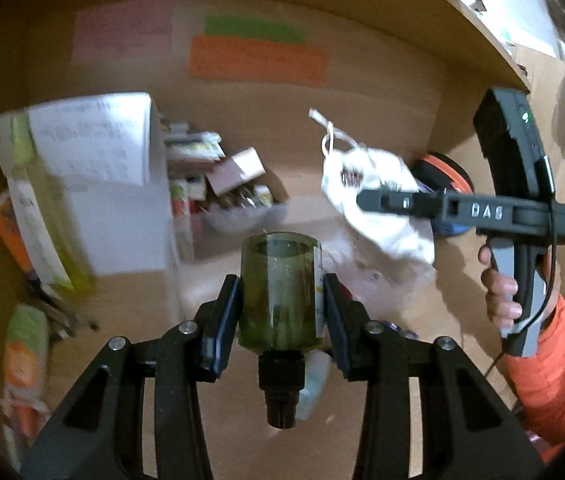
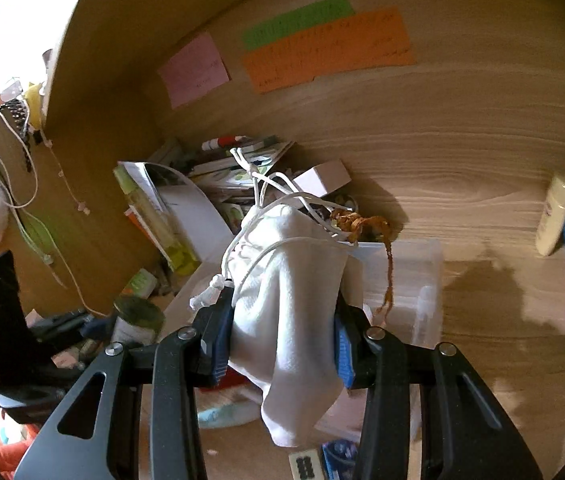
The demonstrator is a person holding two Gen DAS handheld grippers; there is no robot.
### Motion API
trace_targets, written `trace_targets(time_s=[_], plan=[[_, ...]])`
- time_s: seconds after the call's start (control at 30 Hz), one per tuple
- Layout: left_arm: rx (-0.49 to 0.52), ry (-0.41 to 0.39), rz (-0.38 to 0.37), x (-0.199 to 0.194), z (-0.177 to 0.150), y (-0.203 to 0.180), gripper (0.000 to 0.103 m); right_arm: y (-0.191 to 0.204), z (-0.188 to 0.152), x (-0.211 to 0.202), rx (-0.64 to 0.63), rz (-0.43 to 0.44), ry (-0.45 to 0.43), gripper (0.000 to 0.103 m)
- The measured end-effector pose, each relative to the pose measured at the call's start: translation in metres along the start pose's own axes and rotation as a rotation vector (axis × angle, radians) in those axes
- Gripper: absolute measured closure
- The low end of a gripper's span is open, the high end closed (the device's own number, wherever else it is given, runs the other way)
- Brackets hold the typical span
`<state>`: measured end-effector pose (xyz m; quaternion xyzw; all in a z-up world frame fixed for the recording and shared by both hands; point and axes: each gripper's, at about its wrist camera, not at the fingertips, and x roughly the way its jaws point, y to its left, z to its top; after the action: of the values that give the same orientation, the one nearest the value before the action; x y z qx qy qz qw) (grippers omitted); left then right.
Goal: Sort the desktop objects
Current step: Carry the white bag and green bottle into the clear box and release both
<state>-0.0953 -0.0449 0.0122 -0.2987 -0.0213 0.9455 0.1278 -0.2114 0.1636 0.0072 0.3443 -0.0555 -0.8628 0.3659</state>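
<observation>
From the left wrist, the left gripper (image 1: 281, 300) has its jaws closed partway on a green glass bottle (image 1: 280, 292), lying along the fingers with its black cap toward the camera, lifted clear of the desk (image 1: 382, 112). Smooth glass held sideways could slide out if the wrist tips. Further right, the right gripper (image 1: 378, 202) carries a white drawstring pouch (image 1: 370, 204).

From the right wrist, the right gripper (image 2: 282, 332) shows its jaws pinching the pouch (image 2: 286, 292), which sags below them above a clear plastic bin (image 2: 410, 276). Its loose cords (image 2: 282, 188) could snag the clutter behind, dragging things over.
</observation>
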Motion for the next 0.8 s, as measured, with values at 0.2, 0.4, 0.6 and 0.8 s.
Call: trace_targets(time_s=[0.2,0.4,0.6,0.8], plan=[[-0.019,0.01,0.004,0.022,0.024,0.011,0.062,-0.009,0.005,0.027,0.036,-0.004,0.033,0.065],[-0.006,0.072,-0.01,0.051,0.027,0.003,0.062,-0.007,-0.006,0.049,-0.022,-0.075,0.075,0.065],[-0.009,0.131,0.016,0.084,0.03,0.0,0.062,-0.004,-0.011,0.054,-0.088,-0.139,0.074,0.064],[-0.005,0.16,0.038,0.104,0.035,-0.003,0.062,-0.003,-0.013,0.056,-0.131,-0.202,0.081,0.059]])
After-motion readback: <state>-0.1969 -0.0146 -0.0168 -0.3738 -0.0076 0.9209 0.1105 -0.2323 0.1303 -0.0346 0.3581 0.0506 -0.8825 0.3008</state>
